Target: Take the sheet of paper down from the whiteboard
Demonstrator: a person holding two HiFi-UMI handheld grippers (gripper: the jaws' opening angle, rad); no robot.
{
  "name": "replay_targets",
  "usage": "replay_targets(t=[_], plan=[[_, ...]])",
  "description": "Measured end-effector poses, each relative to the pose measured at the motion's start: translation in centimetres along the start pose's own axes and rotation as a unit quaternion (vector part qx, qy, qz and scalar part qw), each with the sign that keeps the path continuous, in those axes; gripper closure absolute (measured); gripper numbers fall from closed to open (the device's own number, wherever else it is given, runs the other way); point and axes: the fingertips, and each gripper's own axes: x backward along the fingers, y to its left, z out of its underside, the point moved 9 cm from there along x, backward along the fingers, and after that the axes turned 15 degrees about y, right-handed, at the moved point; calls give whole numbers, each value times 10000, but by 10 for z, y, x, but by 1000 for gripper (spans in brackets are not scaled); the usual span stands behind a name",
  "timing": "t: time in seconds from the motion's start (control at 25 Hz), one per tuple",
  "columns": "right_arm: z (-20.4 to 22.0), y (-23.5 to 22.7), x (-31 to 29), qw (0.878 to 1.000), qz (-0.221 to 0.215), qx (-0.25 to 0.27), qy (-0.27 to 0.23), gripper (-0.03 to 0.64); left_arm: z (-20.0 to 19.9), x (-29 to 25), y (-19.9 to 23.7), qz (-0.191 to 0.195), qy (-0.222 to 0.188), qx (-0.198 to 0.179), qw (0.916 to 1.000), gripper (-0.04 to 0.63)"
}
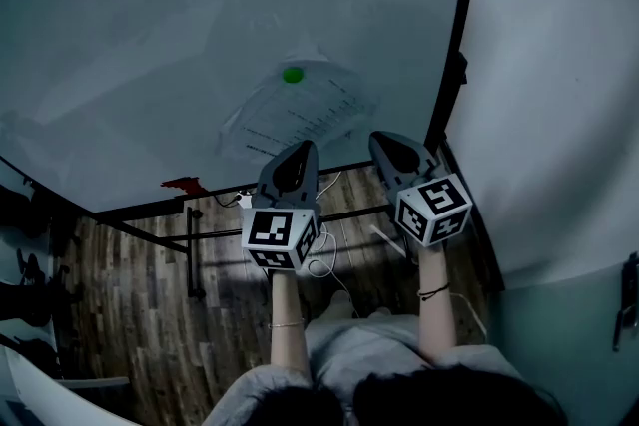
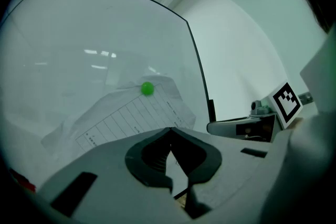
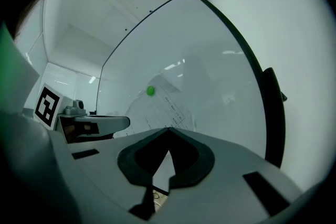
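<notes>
We list 1 paper (image 1: 300, 115), crumpled and printed with a ruled table, on the whiteboard (image 1: 180, 25), with 1 green magnet (image 1: 292, 74) at its top edge. We hold 2 grippers side by side, pointed at the board just below the paper: the left gripper (image 1: 303, 147) has its jaws clenched together on nothing, and the right gripper (image 1: 383, 137) is likewise closed and empty. Whether either tip touches the paper we cannot tell.
</notes>
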Motion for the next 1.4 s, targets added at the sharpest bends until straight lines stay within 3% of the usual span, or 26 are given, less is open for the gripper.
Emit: replay_targets(t=[0.4,0.64,0.96,1.08,1.4], plan=[[-2,-12,-15,9997,159,-10,164,617,-22,-15,18,-20,-245,-132,9996,591],[-6,-19,-26,9985,313,87,441,617,-43,-17,28,-376,-470,-433,9972,589],[-11,-29,-29,9979,498,84,410,611,-59,-20,32,-559,-566,-753,9940,538],[-13,-31,-29,9978,511,111,398,566,-60,-22,33,-578,-508,-802,9938,511],[-20,-37,-32,9981,468,174,348,540,-73,-25,34,-807,-542,-1017,9901,482]])
